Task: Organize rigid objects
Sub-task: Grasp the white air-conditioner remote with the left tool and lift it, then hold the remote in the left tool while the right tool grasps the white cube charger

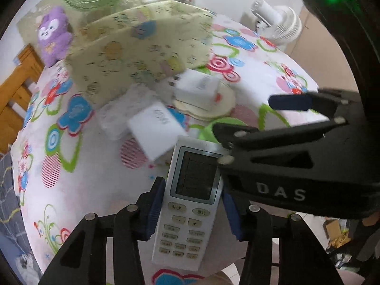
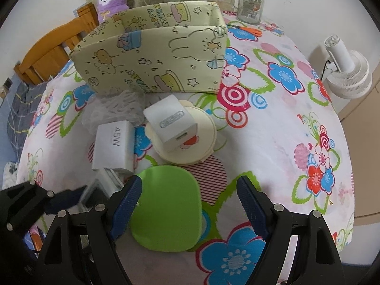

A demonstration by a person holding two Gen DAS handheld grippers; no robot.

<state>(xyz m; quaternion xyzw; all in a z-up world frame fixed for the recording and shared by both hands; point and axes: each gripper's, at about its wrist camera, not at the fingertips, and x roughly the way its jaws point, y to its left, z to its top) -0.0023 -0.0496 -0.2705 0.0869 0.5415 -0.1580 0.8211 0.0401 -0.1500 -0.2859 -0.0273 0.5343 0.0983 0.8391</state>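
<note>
White remote (image 1: 190, 204) (clamped) on tablecloth.

Free room: right side of the desk (image 2: 273, 142) is bare cloth.
In the way, middle: two white chargers (image 2: 114, 146), a cream round case (image 2: 204, 142), a clear bag (image 2: 114, 109), close together.
In the way, top: the tall yellow box (image 2: 152, 64).
Top right: a glass jar (image 2: 250, 4).

The right gripper (image 2: 190, 204) stands with its blue pads apart over the green lid (image 2: 166, 209), the left pad (image 2: 125, 204) at the lid's edge and the other clear of it. Just behind the lid lies a round cream case (image 2: 206, 128) with a white charger (image 2: 169, 122) on top. Left of the lid sits a 45W adapter (image 2: 114, 146). Farther back stands the yellow fabric box (image 2: 152, 59).
</note>
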